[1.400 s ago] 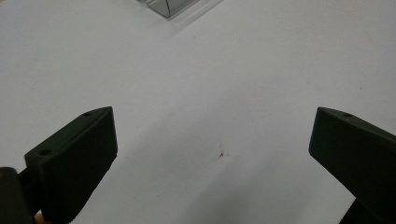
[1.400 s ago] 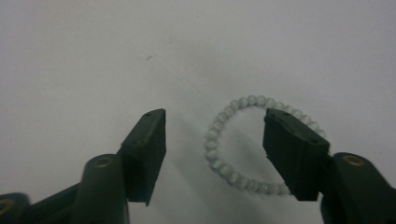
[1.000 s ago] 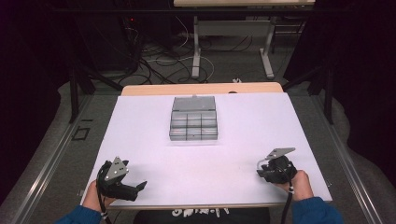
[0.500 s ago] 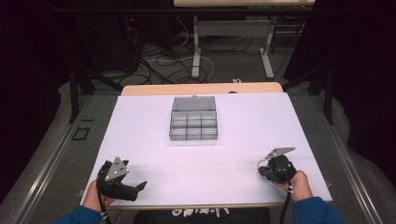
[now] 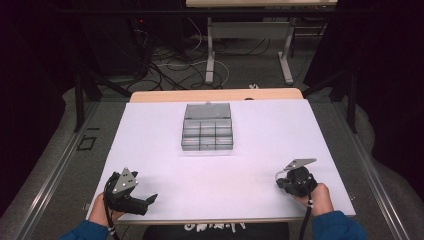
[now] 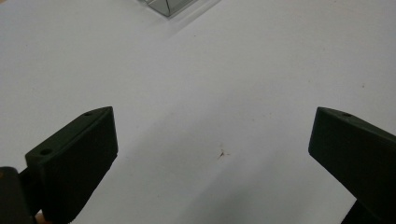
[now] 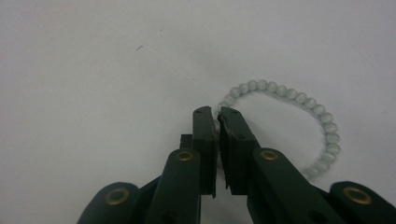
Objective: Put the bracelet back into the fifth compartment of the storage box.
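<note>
A bracelet of pale, milky beads (image 7: 299,98) lies in a loop on the white table top (image 5: 250,150). My right gripper (image 7: 217,112) is shut on the bracelet's near-left part, and the strand passes between its tips. In the high view the right gripper (image 5: 281,183) sits low at the table's front right, held by a hand. My left gripper (image 6: 214,116) stands wide open over bare table, nothing between its jaws. From above, the left gripper (image 5: 145,201) is at the front left corner.
A clear compartment box (image 5: 207,132) with its lid folded back stands at the middle of the table, toward the far side; its corner (image 6: 170,5) shows ahead of the left gripper. Desk legs and cables lie on the floor beyond the table.
</note>
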The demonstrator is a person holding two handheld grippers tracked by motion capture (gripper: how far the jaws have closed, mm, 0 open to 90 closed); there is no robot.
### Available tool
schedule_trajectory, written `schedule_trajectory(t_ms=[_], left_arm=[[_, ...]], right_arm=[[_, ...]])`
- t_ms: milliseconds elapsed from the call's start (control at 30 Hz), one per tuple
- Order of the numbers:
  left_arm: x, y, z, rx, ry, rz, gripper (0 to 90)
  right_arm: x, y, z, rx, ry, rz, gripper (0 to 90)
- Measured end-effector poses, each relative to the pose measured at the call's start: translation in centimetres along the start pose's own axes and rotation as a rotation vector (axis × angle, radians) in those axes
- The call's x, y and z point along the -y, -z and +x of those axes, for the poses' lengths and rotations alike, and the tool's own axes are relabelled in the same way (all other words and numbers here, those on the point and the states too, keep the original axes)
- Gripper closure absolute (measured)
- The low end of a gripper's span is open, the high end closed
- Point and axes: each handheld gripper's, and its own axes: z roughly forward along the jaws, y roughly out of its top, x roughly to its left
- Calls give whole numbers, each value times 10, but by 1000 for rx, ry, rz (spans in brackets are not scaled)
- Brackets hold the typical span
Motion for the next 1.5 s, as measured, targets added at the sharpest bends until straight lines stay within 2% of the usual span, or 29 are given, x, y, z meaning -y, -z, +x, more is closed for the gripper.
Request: schedule_trajectory(t_ms=[200,233,267,567,767,1100,1300,1500], left_arm=[[0,0,0,-3,-4,-2,15],[0,0,0,-5,-6,-2,15],[0,0,0,-5,-5,-2,15],[-1,1,1,-10,-15,-2,15],[0,0,0,-5,-7,-2,16],[-1,1,1,-11,-15,-1,16],[-1,1,1,-11,-14,-2,16],[-1,0,1,-9,-14,-4,16]], right_arm=[[-1,2,0,3,4,3,853],[-1,2,-1,4,15,-11,853],[-2,5,0,6,2,-19,853],[-5,15,0,15,-16,-71,853],[-9,26,-3,39,-29,-134,853],[-12,35,-5,60,-33,-192,854],[-15,42,-5,73,-57,-227,854],[-20,45,-1,70,-40,-253,853]])
